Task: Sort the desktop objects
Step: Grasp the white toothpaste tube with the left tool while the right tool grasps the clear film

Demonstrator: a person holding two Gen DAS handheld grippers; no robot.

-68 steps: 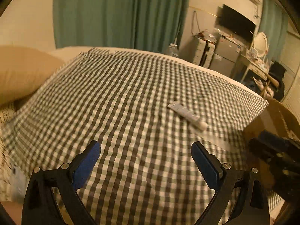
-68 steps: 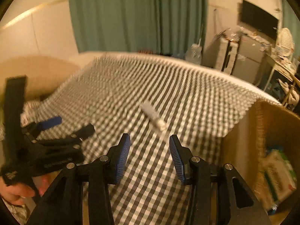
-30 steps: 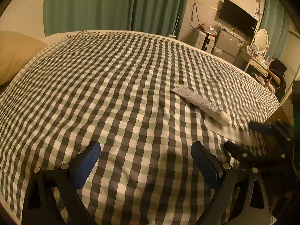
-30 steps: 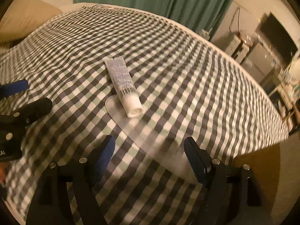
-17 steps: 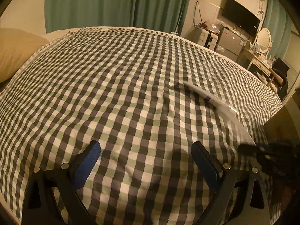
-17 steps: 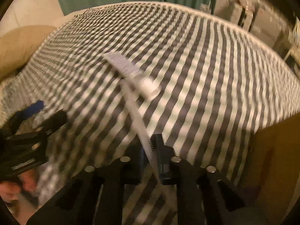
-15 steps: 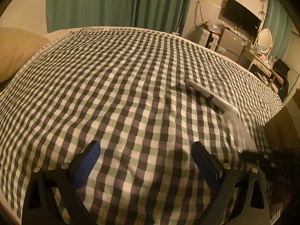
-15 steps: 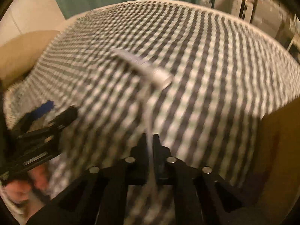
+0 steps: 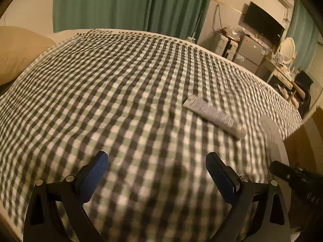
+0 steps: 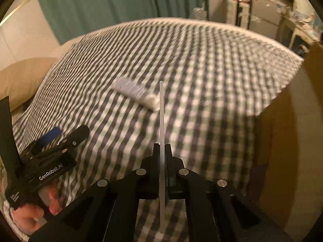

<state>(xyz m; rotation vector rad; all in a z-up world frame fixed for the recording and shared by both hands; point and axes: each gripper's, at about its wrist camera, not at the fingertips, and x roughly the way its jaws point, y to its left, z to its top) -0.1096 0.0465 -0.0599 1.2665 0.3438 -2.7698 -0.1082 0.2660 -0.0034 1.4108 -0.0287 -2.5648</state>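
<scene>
Clear plastic ruler point(image 10: 162, 121) pinched edge-on in right claw point(image 10: 162, 151), lifted off checked bedspread point(image 10: 201, 76). Tube point(image 10: 135, 93) lies just beyond tip. Left claw point(image 9: 157, 173) wide, empty. Tip: keep ruler vertical, swing slowly toward cardboard box point(image 10: 292, 131), thin plastic probably slips.

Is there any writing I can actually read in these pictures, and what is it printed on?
"GenRobot.AI": white letters on the black body of the left gripper.
Tube: grey printing, too blurred to read.
Clear ruler: scale marks, no readable numbers.
Right gripper: faint marks on its body, unreadable.
</scene>
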